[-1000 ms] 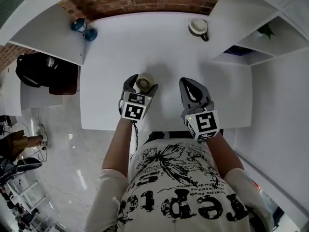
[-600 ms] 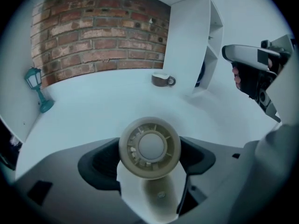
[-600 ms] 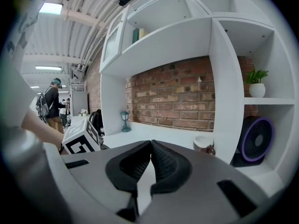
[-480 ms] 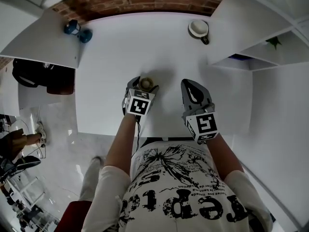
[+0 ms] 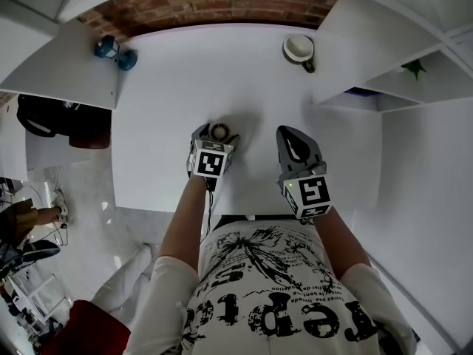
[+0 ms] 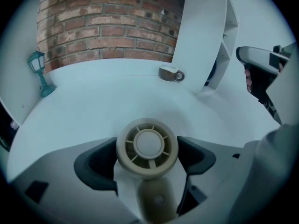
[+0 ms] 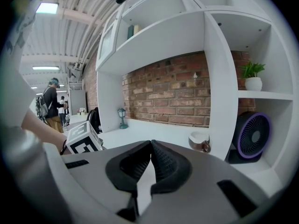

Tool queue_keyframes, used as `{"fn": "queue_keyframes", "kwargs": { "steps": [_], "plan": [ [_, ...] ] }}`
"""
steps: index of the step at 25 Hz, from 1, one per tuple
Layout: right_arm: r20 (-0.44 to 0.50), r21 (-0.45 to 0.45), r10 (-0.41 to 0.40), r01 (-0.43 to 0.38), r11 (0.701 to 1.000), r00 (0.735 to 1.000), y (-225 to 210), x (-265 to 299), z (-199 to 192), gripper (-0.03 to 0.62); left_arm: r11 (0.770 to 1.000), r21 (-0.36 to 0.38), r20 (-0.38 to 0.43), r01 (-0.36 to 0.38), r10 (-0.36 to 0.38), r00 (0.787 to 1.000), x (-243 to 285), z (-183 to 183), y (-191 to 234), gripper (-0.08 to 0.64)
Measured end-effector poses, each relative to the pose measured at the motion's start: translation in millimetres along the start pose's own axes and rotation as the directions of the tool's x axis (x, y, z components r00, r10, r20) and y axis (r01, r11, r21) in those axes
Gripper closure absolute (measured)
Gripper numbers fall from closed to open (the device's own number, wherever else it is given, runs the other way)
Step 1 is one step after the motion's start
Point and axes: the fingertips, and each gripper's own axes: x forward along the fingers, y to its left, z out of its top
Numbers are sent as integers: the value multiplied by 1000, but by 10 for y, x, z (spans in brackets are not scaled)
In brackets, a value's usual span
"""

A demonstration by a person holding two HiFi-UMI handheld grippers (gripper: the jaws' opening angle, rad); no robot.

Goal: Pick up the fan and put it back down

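Hardly anything has shifted over the last second: the left claw (image 5: 216, 134) has kept its pinch on the small beige handheld fan (image 5: 219, 131) at much the same spot over the white bench (image 5: 177, 80), while a pale trouser leg (image 5: 131, 278) has come into the lower left corner.

From the head view, the right claw (image 5: 290, 132) hovers beside the left one, near the bench's front edge. A white mug (image 5: 299, 47) and a teal lantern-shaped lamp (image 5: 112, 49) stand well apart at the far corners.

The left gripper view shows the fan's round grilled head squeezed between the two dark pads, with its handle pointing back toward the camera. Whether it touches the bench cannot be told.

The right gripper view shows that claw pressed together with nothing in it. Beyond it, a black desk fan with a purple grille (image 7: 252, 135) sits in a white shelving unit (image 7: 219, 87), with a potted green plant (image 7: 252, 76) on the shelf above.
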Motion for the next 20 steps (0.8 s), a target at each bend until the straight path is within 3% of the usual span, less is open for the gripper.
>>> {"fn": "queue_keyframes", "kwargs": {
  "steps": [11, 15, 18, 20],
  "plan": [
    [39, -28, -47, 49, 998, 998, 213, -265, 156, 578, 998, 55, 170, -31, 21, 985, -710, 353, -54, 178],
    [72, -38, -69, 72, 997, 995, 409, -454, 270, 578, 995, 83, 286, -51, 25, 958, -1295, 533, -116, 187],
    [98, -47, -79, 84, 995, 992, 579, -602, 336, 578, 992, 81, 384, -95, 57, 922, -1744, 620, -106, 338],
    [116, -54, -86, 92, 994, 990, 698, -705, 371, 578, 990, 83, 437, -110, 63, 897, -2013, 636, -113, 363]
  ]
}}
